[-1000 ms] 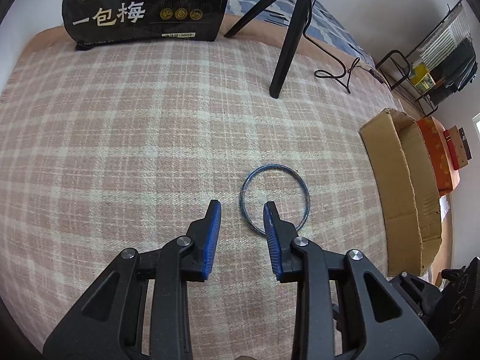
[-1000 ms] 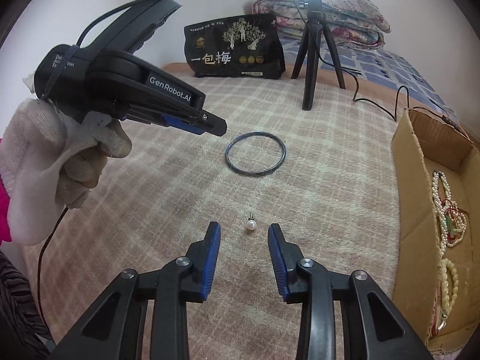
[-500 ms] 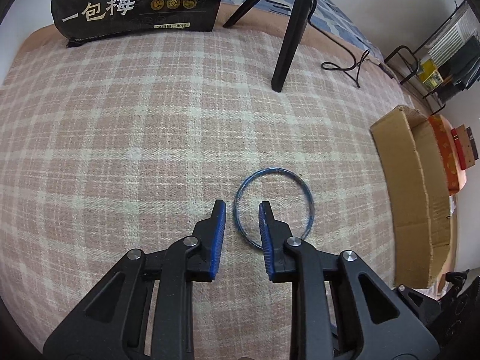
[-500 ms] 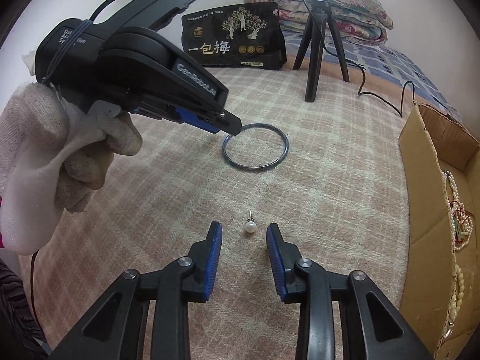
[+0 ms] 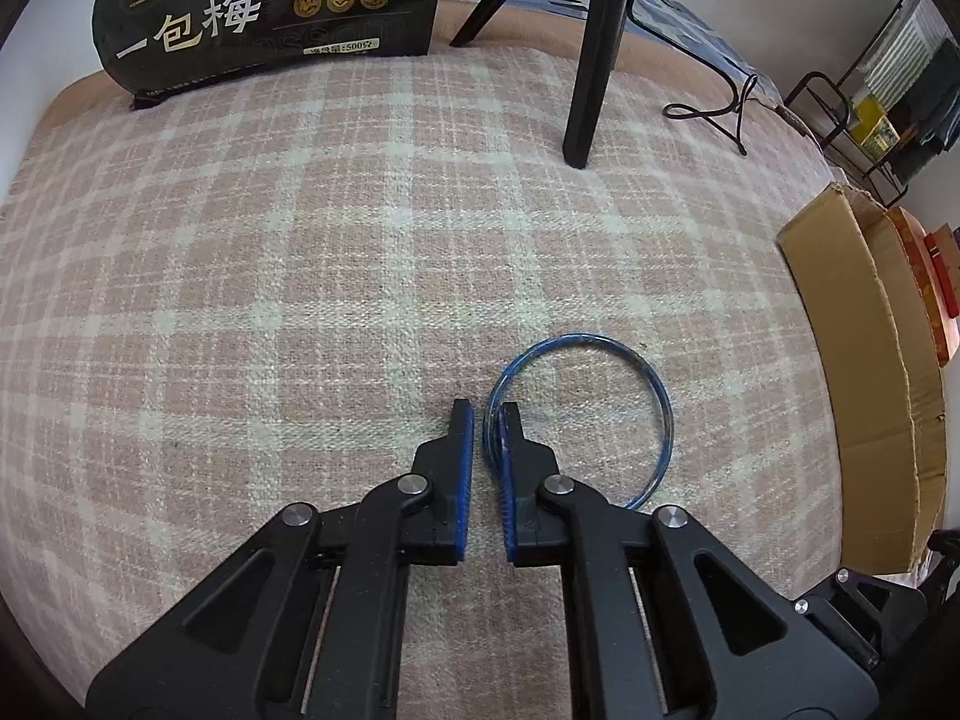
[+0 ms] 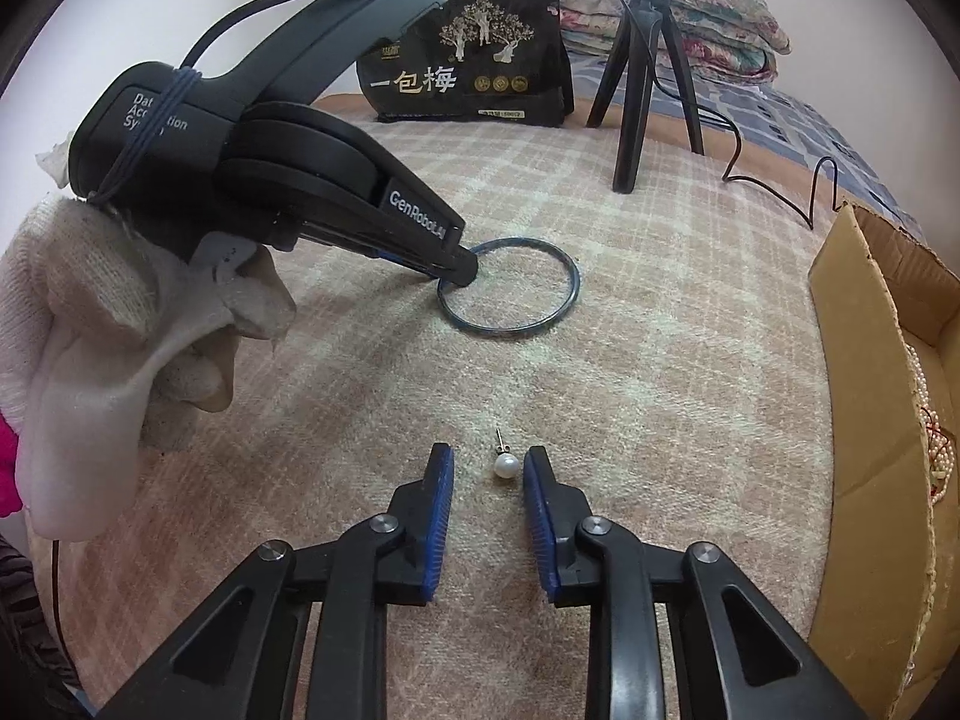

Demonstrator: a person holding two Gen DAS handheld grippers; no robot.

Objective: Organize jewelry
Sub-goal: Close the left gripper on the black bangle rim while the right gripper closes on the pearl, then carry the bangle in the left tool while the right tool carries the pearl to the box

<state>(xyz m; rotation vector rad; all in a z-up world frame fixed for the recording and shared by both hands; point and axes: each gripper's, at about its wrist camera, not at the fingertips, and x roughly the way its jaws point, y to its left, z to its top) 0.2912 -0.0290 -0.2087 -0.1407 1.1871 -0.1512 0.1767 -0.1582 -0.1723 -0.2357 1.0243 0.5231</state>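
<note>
While the left claw (image 5: 485, 420) points steeply down at the pink-and-cream checked blanket (image 5: 300, 300) on the bed, its jaws have just been closing and now pinch the near-left rim of the thin blue round bangle (image 5: 657, 396), which passes between the blue pads; the remainder of the bangle lies flat on the blanket. Seen from the right wrist, the same claw (image 6: 462, 267), held by a hand in a white knitted glove (image 6: 120, 324), meets the bangle (image 6: 564, 300) at its left edge. The right claw (image 6: 487, 462) stands over the small white pearl stud earring (image 6: 505, 467), its jaws having just been narrowing; the earring lies on the blanket between the fingertips, nearer the right one, with gaps visible on both sides, so nothing is gripped. At the right edge stands an open brown cardboard box (image 6: 864, 396) containing pearl strands (image 6: 933, 420). At the far side are a black printed bag (image 6: 468, 78) and a black tripod (image 6: 642, 72).
</note>
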